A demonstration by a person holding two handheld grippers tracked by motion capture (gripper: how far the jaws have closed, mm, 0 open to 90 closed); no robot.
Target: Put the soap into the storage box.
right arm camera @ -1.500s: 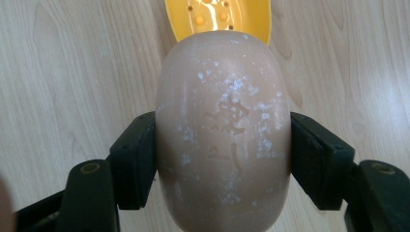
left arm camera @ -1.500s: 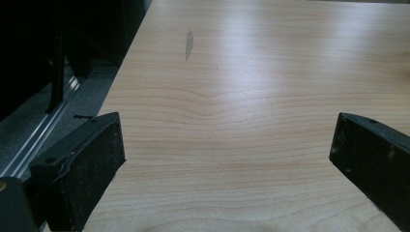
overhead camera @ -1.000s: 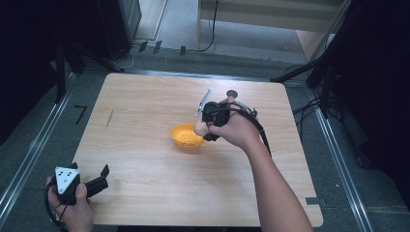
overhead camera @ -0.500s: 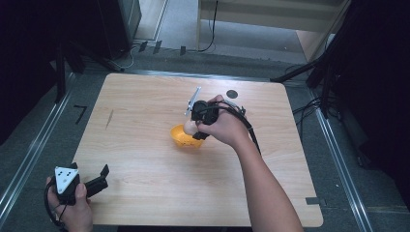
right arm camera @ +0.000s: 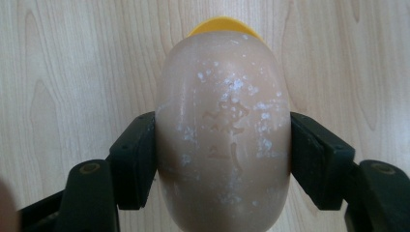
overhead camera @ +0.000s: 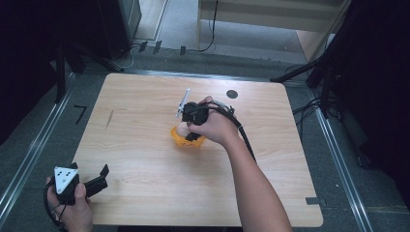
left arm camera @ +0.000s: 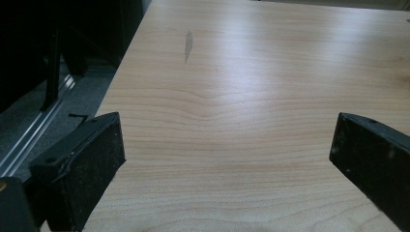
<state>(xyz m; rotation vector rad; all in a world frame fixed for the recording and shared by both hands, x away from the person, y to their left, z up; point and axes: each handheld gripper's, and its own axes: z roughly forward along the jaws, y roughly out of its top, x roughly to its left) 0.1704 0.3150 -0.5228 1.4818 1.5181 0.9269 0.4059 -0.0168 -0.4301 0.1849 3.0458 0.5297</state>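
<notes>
Clamping soap (right arm camera: 223,130), right claw (right arm camera: 223,159) overhangs dish (overhead camera: 180,140) mid-table.

Soap bar (right arm camera: 223,130): pale tan-beige, white flecks, embossed mark mid-frame. Dish (overhead camera: 183,139) under it: yellow-orange. Right tongs (right arm camera: 223,159): matte black. Left tongs (left arm camera: 227,164): black, dusty pads, white-grey plate on top. Tabletop (overhead camera: 145,159): light wood grain, dark smudge at left, black round dot upper right. Floor (overhead camera: 43,145): grey.
</notes>
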